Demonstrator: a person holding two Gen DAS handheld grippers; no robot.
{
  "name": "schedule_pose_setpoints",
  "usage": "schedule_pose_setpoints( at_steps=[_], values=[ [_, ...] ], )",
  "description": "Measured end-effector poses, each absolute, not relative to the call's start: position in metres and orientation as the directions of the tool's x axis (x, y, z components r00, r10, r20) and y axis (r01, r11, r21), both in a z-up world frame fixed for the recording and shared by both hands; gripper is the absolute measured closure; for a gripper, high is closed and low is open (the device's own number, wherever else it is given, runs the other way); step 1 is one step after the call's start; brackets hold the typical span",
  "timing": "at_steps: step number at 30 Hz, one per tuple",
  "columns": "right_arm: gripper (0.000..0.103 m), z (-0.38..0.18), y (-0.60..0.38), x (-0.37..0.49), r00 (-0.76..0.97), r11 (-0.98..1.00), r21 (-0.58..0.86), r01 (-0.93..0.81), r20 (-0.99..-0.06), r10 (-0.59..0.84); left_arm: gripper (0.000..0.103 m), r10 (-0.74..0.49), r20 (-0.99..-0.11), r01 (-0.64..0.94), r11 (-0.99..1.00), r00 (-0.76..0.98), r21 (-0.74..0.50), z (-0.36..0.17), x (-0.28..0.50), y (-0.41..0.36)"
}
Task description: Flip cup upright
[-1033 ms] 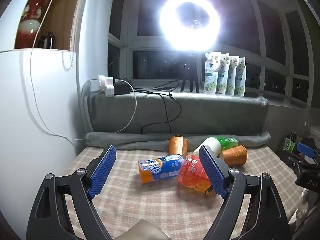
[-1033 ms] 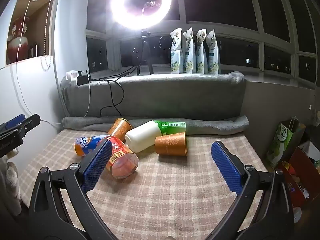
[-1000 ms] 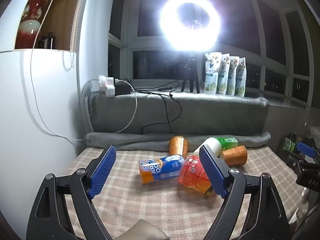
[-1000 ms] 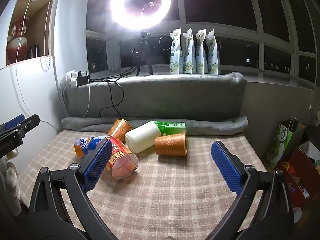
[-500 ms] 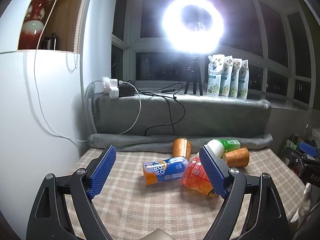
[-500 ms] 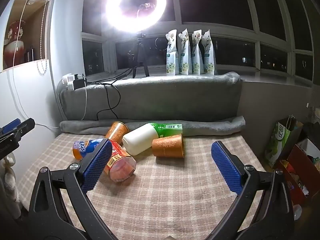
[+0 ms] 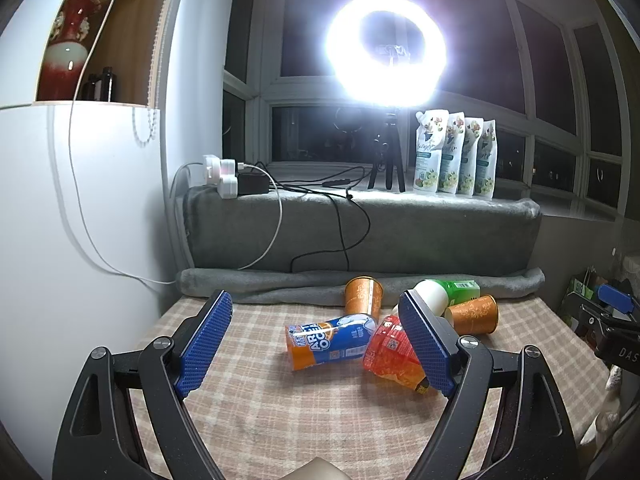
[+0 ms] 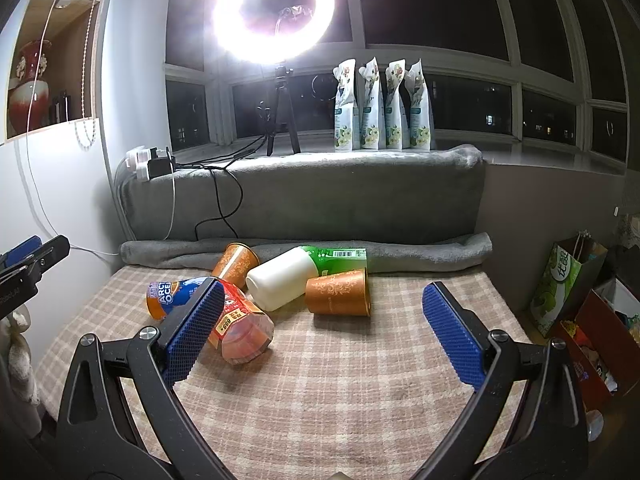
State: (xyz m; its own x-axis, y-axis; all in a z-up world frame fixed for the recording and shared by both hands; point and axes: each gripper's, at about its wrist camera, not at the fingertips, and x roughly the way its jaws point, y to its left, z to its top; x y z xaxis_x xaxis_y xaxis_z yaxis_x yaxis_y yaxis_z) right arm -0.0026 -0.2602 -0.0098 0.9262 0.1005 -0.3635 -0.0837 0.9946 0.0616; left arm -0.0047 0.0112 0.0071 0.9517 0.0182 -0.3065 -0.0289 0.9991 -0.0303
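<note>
Several cups lie tipped on a checked cloth (image 8: 340, 380). A brown patterned cup (image 8: 338, 291) lies on its side, mouth to the right; it also shows in the left wrist view (image 7: 472, 314). A second brown cup (image 8: 236, 261) (image 7: 363, 295) leans by the grey roll. A white and green cup (image 8: 288, 280), a blue and orange cup (image 7: 330, 340) and a red cup (image 8: 242, 330) (image 7: 394, 354) lie among them. My left gripper (image 7: 316, 344) is open and empty, short of the pile. My right gripper (image 8: 320, 332) is open and empty, short of the brown cup.
A grey rolled blanket (image 8: 420, 254) and a grey covered ledge (image 8: 320, 200) bound the far side. Cables (image 7: 344, 232) hang down the ledge. A ring light (image 7: 386, 50) and several pouches (image 8: 382, 108) stand on it. Bags (image 8: 568, 280) sit off the right edge.
Both views have shifted slightly: the cups sit a little lower and nearer in the frames. Both grippers stay open. No cup has moved.
</note>
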Motion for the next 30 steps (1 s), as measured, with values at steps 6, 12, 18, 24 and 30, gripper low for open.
schedule_pose_setpoints(
  at_steps=[6,12,18,24,30],
  values=[
    [0.002,-0.0098,-0.2596,-0.0023,0.926,0.995,0.061,-0.084,-0.364,0.1,0.017,0.018,-0.308,-0.028,0.999,0.951,-0.029,0.0067,-0.0019,0.0103],
    [0.002,-0.0105,-0.259,-0.002,0.926,0.995,0.061,-0.084,-0.365,0.1,0.017,0.017,-0.31,-0.027,0.999,0.951,-0.027,0.007,-0.0025,0.0094],
    [0.002,-0.0107,-0.2596,-0.0011,0.925,0.995,0.06,-0.084,-0.366,0.1,0.017,0.016,-0.308,-0.025,0.999,0.951,-0.027,0.0055,-0.0025,0.0086],
    [0.002,-0.0114,-0.2598,-0.0006,0.925,0.994,0.062,-0.085,-0.366,0.102,0.017,0.016,-0.309,-0.024,0.999,0.951,-0.023,0.0053,-0.003,0.0092],
    [0.002,-0.0114,-0.2597,-0.0002,0.925,0.995,0.062,-0.084,-0.367,0.101,0.017,0.016,-0.311,-0.024,0.999,0.95,-0.022,0.0046,-0.0025,0.0083]
  ],
)
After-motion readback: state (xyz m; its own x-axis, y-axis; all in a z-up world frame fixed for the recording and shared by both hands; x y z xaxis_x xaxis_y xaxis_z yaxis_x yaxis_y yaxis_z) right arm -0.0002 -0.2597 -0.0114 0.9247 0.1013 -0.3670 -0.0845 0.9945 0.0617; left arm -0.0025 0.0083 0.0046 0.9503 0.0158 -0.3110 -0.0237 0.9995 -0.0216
